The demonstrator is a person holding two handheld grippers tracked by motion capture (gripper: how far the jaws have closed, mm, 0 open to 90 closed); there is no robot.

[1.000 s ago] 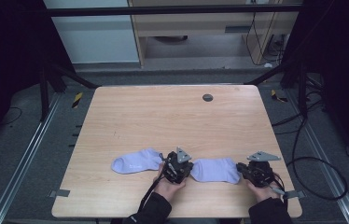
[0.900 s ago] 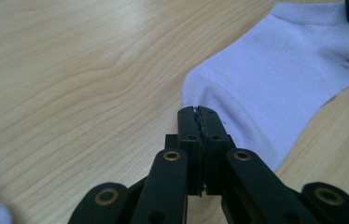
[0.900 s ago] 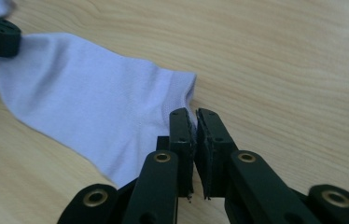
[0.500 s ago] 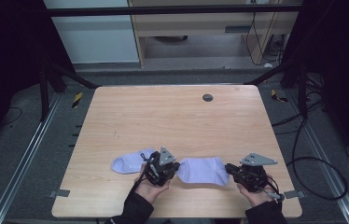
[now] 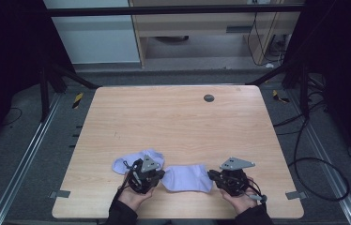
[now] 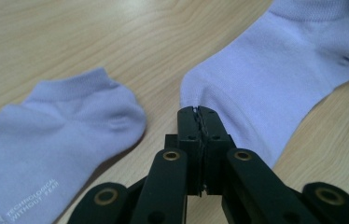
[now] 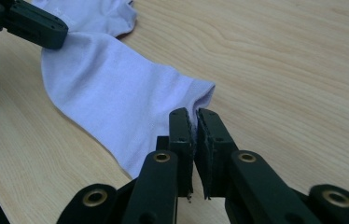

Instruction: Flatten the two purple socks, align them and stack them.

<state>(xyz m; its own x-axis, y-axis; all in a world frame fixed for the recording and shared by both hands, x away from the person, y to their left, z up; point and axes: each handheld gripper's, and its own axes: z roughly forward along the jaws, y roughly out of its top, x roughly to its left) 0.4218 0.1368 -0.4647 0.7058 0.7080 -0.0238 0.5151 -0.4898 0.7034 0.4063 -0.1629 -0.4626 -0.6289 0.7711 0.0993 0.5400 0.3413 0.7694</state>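
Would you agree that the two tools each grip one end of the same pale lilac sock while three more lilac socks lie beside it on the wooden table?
Not quite: only one other pale lilac sock lies beside it, not three, as the high view shows. The rest holds: the left tool and right tool each grip an end of the same pale lilac stretched sock on the light wooden table.

Pale lilac socks on light wood, black grippers

The held sock [image 5: 187, 177] is a plain pale lilac, unpatterned apart from a fine knit mesh near one end; the second sock [image 6: 56, 140] is the same lilac, with small white lettering printed near its edge; the table [image 5: 173, 122] is light tan wood with faint streaked grain – one dark grey round disc [image 5: 209, 98] on it; the left gripper [image 6: 198, 114] and right gripper [image 7: 195, 116] are matt black with brass-coloured rivets – each topped by a grey plate.
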